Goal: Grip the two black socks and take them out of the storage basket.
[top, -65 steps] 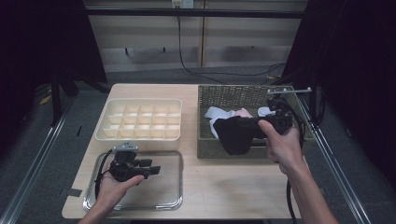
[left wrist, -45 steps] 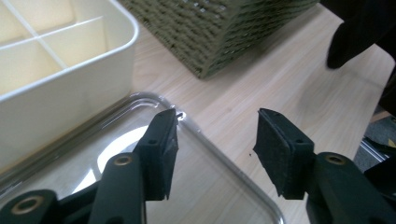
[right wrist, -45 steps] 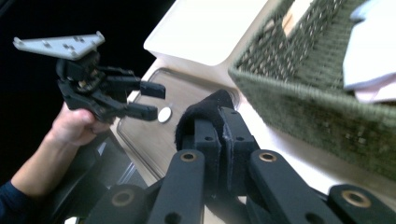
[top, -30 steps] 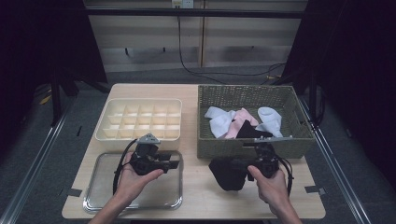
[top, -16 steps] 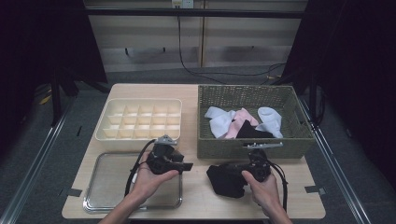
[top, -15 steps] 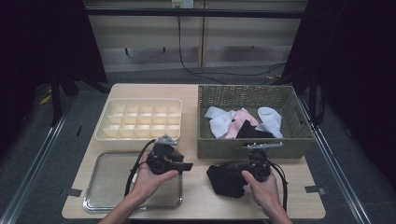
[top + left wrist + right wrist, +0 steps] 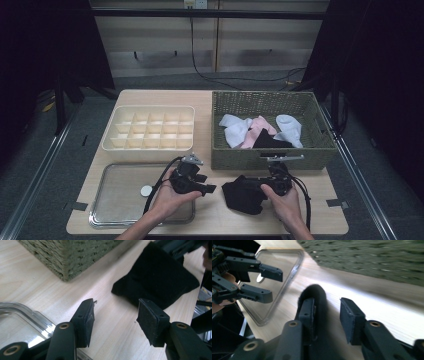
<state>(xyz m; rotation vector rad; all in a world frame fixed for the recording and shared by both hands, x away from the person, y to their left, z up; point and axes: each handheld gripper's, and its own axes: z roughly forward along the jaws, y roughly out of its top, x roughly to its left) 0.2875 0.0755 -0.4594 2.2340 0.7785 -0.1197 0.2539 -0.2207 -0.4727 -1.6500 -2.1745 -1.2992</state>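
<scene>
Sock black, lies on table near its front edge, before basket | your right gripper is at its right end, jaws parted with cloth draped over one, grip uncertain | your left gripper gapes wide, empty, sock straight ahead of it, near, not touching.

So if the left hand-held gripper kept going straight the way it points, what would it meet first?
Probably the black sock lying on the table: it sits just ahead of the open left hand-held gripper, though depth is hard to judge.
</scene>
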